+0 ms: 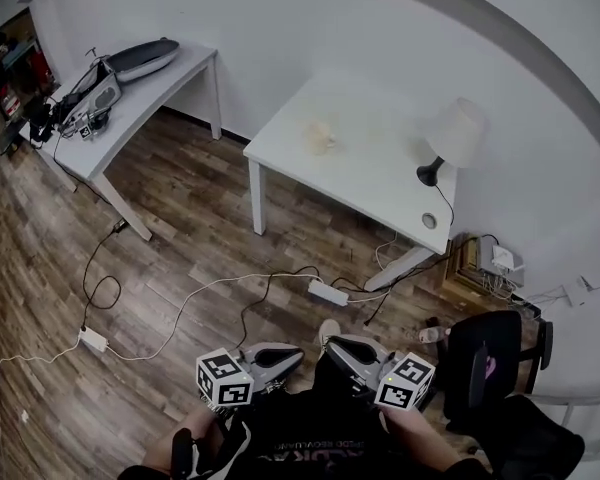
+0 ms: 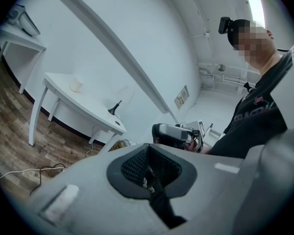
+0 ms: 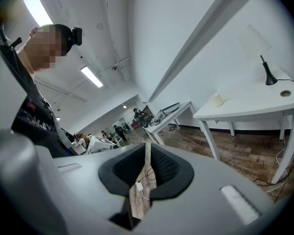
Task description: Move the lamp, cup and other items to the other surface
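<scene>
Right gripper view: the right gripper [image 3: 148,155] holds its jaws a narrow slit apart, and only floor shows between them. The left gripper [image 2: 149,155] has its jaws together on nothing. Both sit low at the person's waist, well apart from the work. The lamp [image 1: 452,138] stands at the right end of the white table [image 1: 370,183], with the pale cup [image 1: 322,136] near its middle.

Approach step, as judged:
- Walk in clear of the power strip [image 1: 328,292] on the floor.
- Spread the jaws fully before reaching.
- Take the lamp by its slim dark stem, not by its shade.

The second table [image 1: 170,78] is the likely destination.
</scene>
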Available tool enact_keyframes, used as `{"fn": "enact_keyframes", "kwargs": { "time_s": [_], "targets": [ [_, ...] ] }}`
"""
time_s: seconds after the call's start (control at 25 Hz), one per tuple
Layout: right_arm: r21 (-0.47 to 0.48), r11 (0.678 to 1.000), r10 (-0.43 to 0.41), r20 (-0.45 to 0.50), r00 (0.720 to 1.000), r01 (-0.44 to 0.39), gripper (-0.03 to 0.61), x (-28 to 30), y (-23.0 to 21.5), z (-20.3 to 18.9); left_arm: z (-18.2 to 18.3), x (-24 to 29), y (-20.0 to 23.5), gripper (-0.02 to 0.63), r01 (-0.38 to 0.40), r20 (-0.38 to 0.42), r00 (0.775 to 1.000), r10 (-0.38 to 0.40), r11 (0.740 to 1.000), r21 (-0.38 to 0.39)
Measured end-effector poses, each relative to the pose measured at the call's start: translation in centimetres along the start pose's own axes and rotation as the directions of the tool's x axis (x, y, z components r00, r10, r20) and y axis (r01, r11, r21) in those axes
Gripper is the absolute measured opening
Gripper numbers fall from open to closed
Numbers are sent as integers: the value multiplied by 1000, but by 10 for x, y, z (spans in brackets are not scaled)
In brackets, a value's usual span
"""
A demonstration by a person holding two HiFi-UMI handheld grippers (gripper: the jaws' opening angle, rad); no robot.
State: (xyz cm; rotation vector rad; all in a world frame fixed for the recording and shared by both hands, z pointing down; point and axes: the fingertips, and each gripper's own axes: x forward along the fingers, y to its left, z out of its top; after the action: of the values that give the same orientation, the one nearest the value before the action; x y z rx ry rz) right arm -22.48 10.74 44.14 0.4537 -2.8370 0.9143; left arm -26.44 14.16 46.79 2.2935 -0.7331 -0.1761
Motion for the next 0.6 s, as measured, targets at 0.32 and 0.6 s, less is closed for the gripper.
{"fn": "enact_keyframes", "kwargs": {
  "time_s": [0.32, 0.6],
  "targets": [
    [-23, 997, 67, -39, 997, -68, 48, 40, -46, 32, 27, -2, 38, -8, -115, 74, 990, 116, 993, -15],
    [-112, 991, 61, -88, 994, -71, 63, 76, -139, 85, 78, 18, 79, -8, -230, 156, 959, 238, 971, -65]
  ]
}}
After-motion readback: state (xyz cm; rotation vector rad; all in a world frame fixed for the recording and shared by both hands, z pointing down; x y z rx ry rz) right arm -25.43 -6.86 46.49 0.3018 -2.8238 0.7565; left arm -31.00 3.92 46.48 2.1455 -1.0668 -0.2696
